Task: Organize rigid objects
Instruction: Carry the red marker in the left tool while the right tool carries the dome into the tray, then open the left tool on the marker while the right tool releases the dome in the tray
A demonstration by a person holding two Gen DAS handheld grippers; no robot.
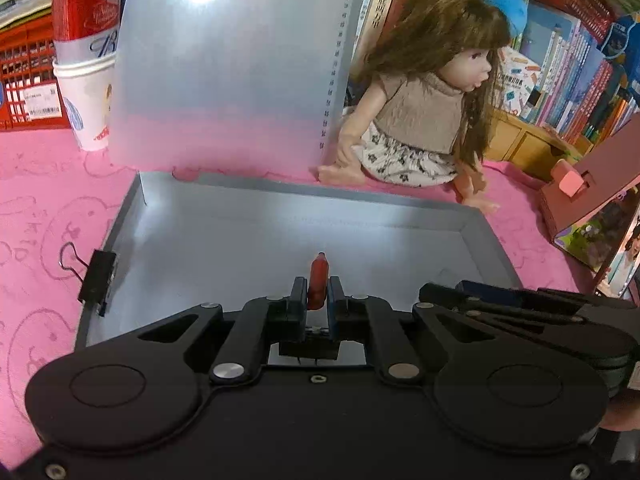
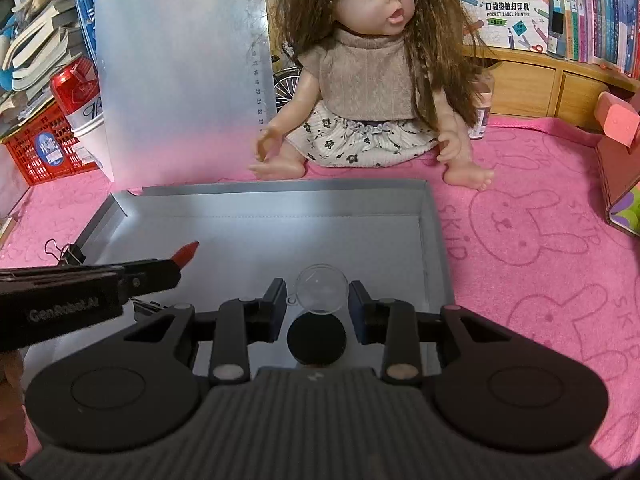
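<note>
A grey shallow box point(image 1: 280, 190) lies open on the pink cloth, its translucent lid point(image 1: 224, 80) standing upright behind it. My left gripper point(image 1: 318, 290) hangs over the box floor, shut on a red crayon point(image 1: 319, 276) that points forward. In the right wrist view the same gripper point(image 2: 172, 270) reaches in from the left with the red crayon point(image 2: 186, 251) sticking out. My right gripper point(image 2: 319, 300) is over the box point(image 2: 434, 220) near its right side, shut on a clear round ball point(image 2: 322, 288). A black disc point(image 2: 317, 340) shows just below the ball.
A black binder clip point(image 1: 96, 276) grips the box's left wall. A long-haired doll point(image 2: 360, 92) sits right behind the box. A red can point(image 1: 86, 4) in a paper cup and a red basket point(image 2: 44, 148) stand back left. Books line the back; a pink house-shaped box point(image 1: 592, 200) stands right.
</note>
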